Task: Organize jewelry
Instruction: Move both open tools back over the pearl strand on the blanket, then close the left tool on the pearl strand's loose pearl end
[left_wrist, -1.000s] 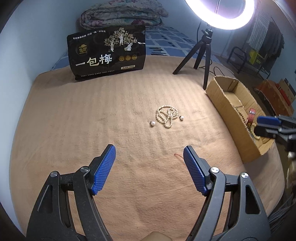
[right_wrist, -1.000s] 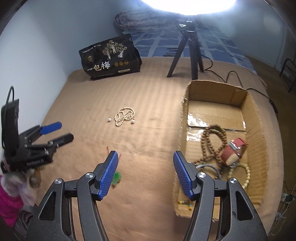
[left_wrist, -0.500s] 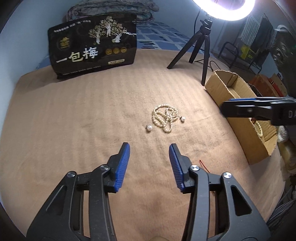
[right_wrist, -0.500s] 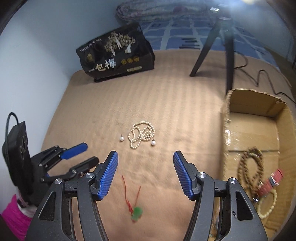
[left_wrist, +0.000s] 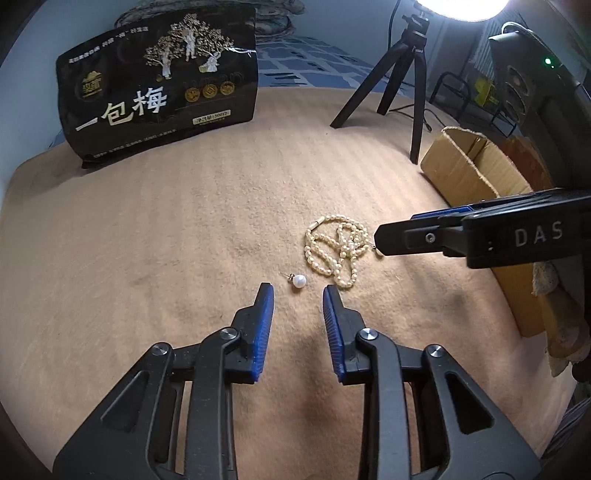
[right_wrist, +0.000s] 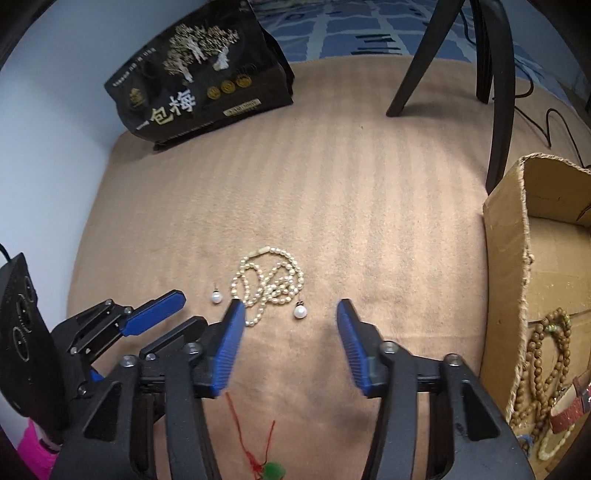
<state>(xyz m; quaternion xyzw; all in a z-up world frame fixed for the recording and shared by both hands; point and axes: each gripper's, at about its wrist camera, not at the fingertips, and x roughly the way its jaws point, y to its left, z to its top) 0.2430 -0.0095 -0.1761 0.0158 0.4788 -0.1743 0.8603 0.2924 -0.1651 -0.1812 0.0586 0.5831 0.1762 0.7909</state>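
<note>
A cream bead necklace lies coiled on the tan blanket. One pearl earring lies left of it, a second pearl earring lies at its right. My left gripper is open, narrowly, with the left pearl just ahead of its fingertips. My right gripper is open wide, low over the blanket, with the second pearl between its fingertips. In the left wrist view the right gripper reaches in from the right and hides that pearl.
A cardboard box at the right holds wooden bead strands and a red strap. A red cord with a green pendant lies under my right gripper. A black snack bag and a tripod stand behind.
Both grippers have moved forward and down to the necklace and pearls. The left gripper's jaws have narrowed from wide to a small gap. The right gripper stays wide open.
</note>
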